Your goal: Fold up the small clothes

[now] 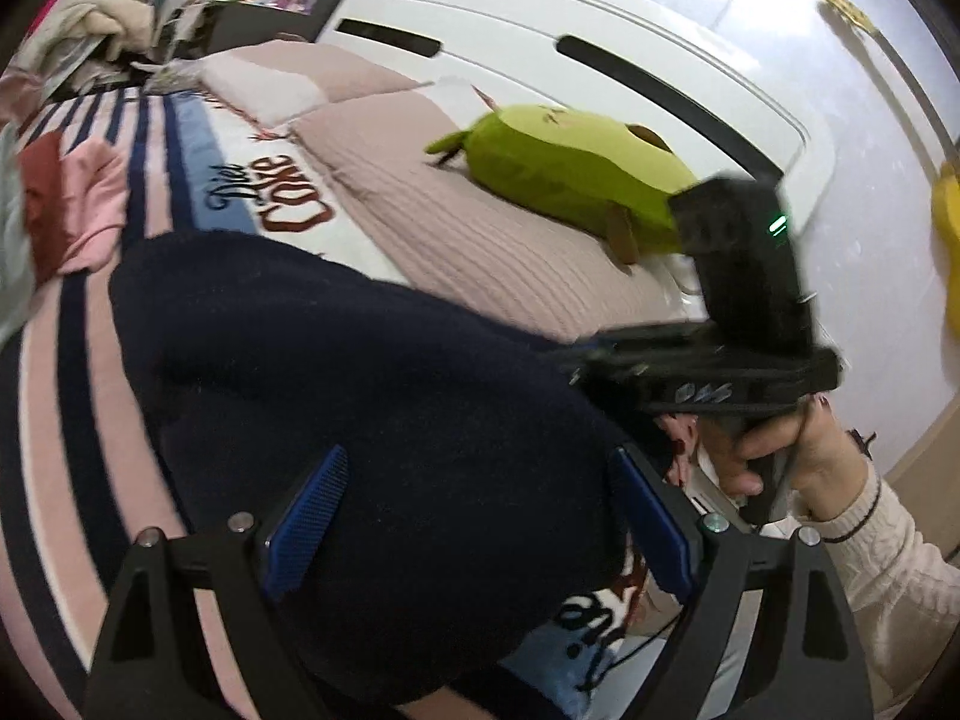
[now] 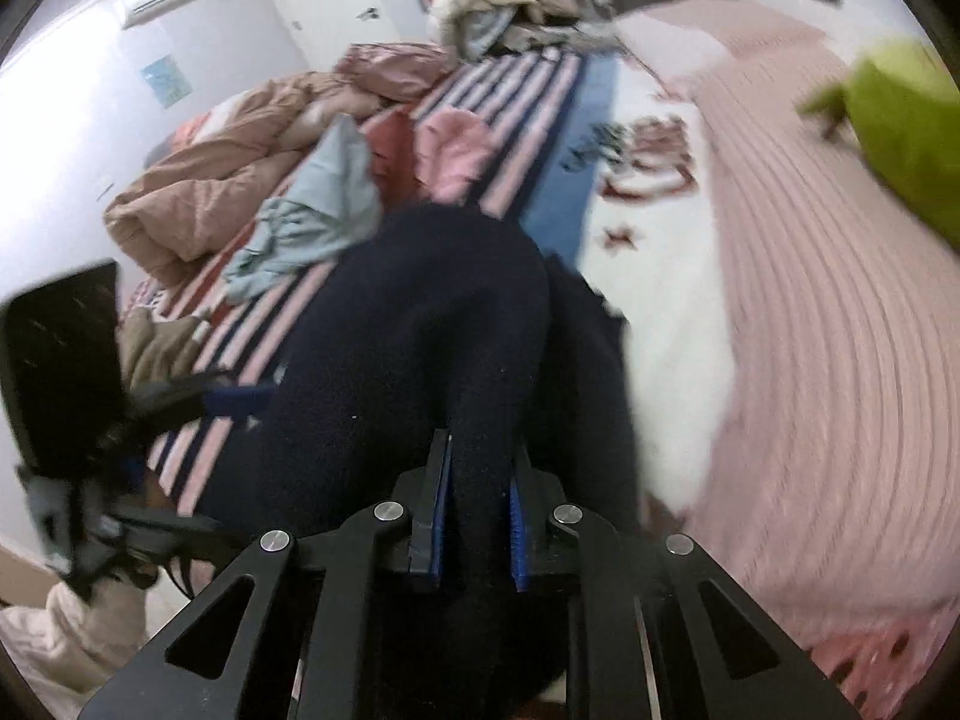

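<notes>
Two grippers work over one navy garment (image 2: 420, 324) heaped on the striped blanket (image 2: 252, 324). Right gripper (image 2: 477, 525) is clamped on a raised fold of that garment, blue pads pressed against the cloth from both sides. Left gripper (image 1: 480, 522) stands wide apart above the same garment, which fills the gap between its pads; contact there cannot be judged. Open bedding lies ahead and to the right of the right gripper: white blanket, then ribbed pink cover (image 2: 810, 330). Ahead-left of it lie a pale blue garment (image 2: 318, 210) and a pink garment (image 2: 453, 153). Farther off rests a green plush toy (image 1: 570, 180), before the white headboard (image 1: 570, 30). No containers visible.
</notes>
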`<state>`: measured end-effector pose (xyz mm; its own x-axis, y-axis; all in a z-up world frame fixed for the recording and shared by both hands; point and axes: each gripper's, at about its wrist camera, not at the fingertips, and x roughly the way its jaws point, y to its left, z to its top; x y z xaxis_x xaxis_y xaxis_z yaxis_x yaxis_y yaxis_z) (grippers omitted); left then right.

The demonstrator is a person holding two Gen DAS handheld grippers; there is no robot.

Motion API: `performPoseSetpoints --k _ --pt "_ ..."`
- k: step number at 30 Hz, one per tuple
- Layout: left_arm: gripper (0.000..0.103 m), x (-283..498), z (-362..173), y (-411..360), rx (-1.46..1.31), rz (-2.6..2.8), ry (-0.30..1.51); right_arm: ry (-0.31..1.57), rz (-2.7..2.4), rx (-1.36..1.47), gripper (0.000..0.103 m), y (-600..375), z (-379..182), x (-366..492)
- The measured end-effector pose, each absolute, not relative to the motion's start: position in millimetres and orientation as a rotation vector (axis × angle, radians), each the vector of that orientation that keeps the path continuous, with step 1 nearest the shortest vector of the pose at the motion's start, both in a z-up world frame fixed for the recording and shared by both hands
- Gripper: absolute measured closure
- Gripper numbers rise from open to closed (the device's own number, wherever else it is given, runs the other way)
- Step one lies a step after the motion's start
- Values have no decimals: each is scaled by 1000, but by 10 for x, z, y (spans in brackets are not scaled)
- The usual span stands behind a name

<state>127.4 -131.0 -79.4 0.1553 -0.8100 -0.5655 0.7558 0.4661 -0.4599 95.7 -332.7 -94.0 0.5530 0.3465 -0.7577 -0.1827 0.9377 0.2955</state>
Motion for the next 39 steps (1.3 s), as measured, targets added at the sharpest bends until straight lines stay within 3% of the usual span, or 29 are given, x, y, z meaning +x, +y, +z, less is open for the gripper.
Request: performPoseSetpoints --k 10,11,15,16,23,24,27,29,31,39 --pt "13 1424 -759 -795 -173 -1021 894 968 259 146 91 -3366 -1278 889" --pt "12 1483 -847 -797 -212 -1044 942 966 245 114 88 -3336 -1257 899" --pt "8 1595 -1142 -958 -219 -997 1041 980 196 36 47 -3359 -1222 1005" --pt "2 1628 -1208 -988 -256 -1002 1048 997 204 54 44 -3406 -1233 1046" --pt "2 1767 -1408 -1011 -414 -959 1069 1115 361 312 42 -3698 -1469 1230" --pt "4 1774 -1427 -1011 -444 -945 1065 1111 371 323 45 -3704 -1484 1234" --pt "29 1704 -1334 -1002 -449 -940 1014 1084 391 350 57 -3689 -1485 1189" --pt "53 1642 -1210 -966 -405 -944 981 1055 395 353 62 -3644 -1451 1130" --pt "62 1610 -1104 -884 -385 -952 963 1038 398 368 64 -3581 -1418 1093" --pt "64 1600 -1073 -547 -348 -940 997 1018 423 312 71 -3196 -1270 1093"
